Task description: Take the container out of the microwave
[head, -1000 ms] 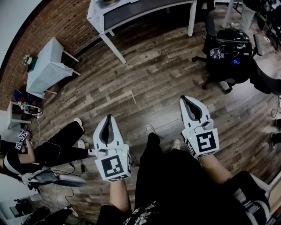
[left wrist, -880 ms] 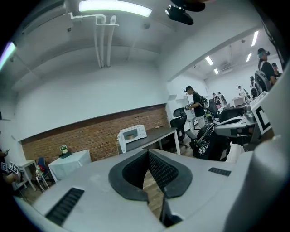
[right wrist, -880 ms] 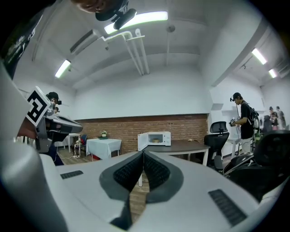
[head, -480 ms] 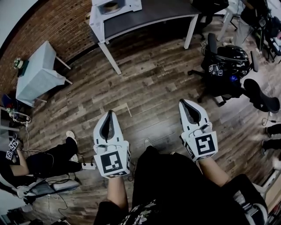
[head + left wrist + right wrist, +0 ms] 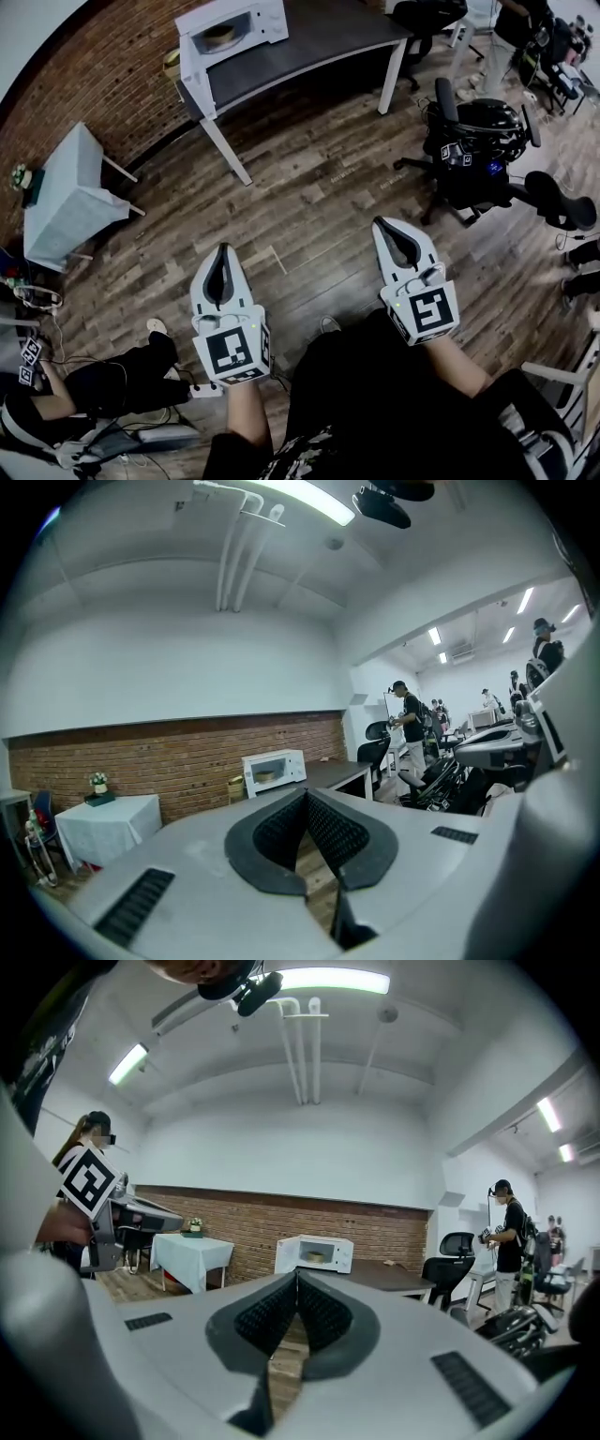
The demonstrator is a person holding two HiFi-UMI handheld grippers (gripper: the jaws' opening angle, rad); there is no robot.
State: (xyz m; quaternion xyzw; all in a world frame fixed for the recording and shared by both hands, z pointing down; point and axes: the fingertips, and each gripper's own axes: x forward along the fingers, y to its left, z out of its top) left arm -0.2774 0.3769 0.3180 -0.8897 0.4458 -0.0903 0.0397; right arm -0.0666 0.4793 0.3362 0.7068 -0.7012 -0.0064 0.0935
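Microwave (image 5: 270,22) nearer; container (image 5: 221,37) inside, well beyond left tongs (image 5: 223,249), right tongs (image 5: 379,223).

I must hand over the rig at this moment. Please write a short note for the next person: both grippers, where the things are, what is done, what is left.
Left gripper: shut, holding nothing.
Right gripper: shut, holding nothing.
Both are over the wooden floor, well short of the table.
The microwave stands on that table by the brick wall. Its door is open and the container is inside.
Done: the door is open.
Left: walk to the table, open a gripper, grasp the container and take it out.
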